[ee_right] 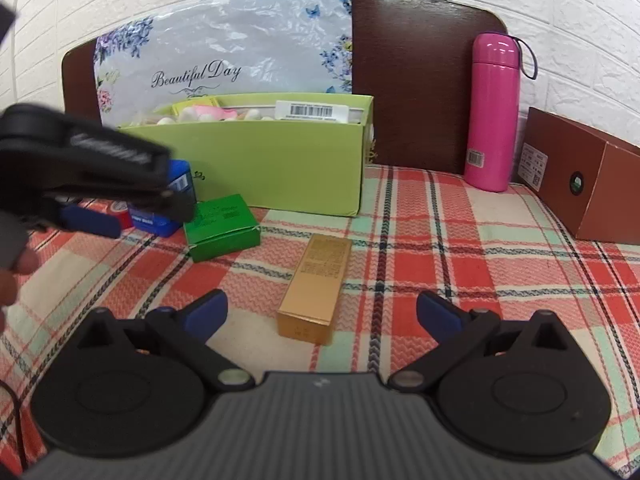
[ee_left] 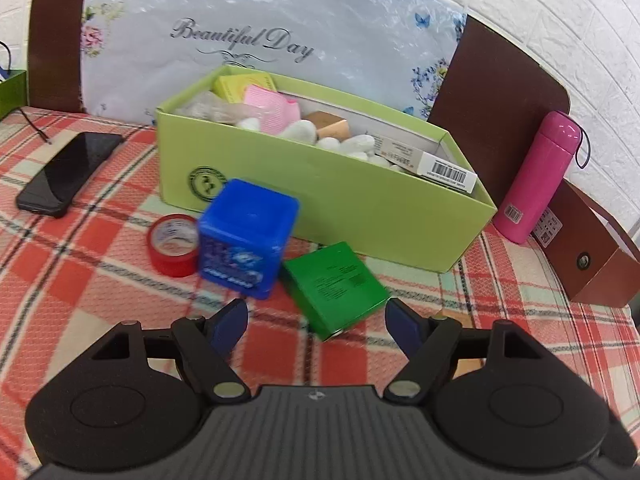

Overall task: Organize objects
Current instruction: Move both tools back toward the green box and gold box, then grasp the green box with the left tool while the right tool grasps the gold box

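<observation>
A lime-green open box [ee_left: 332, 196] [ee_right: 280, 164] stands on the plaid cloth, filled with white stones, a pink item and small cartons. In front of it lie a blue cube tin [ee_left: 246, 238] [ee_right: 178, 184], a red tape roll [ee_left: 172, 244] and a small green box [ee_left: 334, 286] [ee_right: 222, 226]. My left gripper [ee_left: 318, 320] hangs open just short of the green box, nothing between its fingers; it also shows at the left of the right wrist view [ee_right: 108, 216]. A gold carton [ee_right: 314, 288] lies lengthwise ahead of my open right gripper [ee_right: 320, 314], between its fingertips' lines but untouched.
A black phone [ee_left: 68, 174] lies at the left. A pink flask [ee_left: 536, 176] [ee_right: 492, 112] stands by the dark headboard, beside a brown box [ee_left: 588, 256] [ee_right: 580, 176]. A floral plastic bag [ee_left: 260, 32] leans behind the green box. A person's hand [ee_right: 12, 272] shows at left.
</observation>
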`<state>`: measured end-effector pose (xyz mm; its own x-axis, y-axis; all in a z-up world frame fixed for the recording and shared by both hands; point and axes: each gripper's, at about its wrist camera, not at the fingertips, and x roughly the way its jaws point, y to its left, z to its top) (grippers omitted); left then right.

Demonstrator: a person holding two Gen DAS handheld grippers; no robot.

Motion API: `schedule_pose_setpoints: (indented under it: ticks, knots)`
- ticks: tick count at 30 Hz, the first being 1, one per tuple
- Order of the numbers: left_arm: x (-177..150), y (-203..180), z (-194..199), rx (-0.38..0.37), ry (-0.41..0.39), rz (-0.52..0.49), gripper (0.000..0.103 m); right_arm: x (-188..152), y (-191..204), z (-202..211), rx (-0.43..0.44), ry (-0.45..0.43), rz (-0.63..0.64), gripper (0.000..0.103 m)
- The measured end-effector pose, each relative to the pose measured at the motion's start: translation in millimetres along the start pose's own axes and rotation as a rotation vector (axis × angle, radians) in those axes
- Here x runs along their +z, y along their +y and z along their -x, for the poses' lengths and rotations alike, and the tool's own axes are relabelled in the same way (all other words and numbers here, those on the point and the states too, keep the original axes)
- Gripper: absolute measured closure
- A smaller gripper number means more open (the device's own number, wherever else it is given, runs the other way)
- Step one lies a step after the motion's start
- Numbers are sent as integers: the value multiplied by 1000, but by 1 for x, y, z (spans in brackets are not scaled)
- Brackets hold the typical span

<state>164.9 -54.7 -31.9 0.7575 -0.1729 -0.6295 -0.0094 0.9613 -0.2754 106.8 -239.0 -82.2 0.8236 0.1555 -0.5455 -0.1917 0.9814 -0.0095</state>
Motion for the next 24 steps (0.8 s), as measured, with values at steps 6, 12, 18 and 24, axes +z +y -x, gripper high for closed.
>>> schedule_pose_setpoints:
  ticks: [6,12,18,24]
  knots:
    - [13,-20,-40,44,49,5,24,-3,-9,0,-9,13,-26,0]
    - [19,-24,-63,88,64,-8,24,-5,-15,-2,-9,27,-46,0]
    - [15,-3,-50,-9,80,-74,33,-1,-15,-10,5,39,-42,4]
    - [1,1,-27,-57,108,-218,33,7,-13,-27,40,68,-30,24]
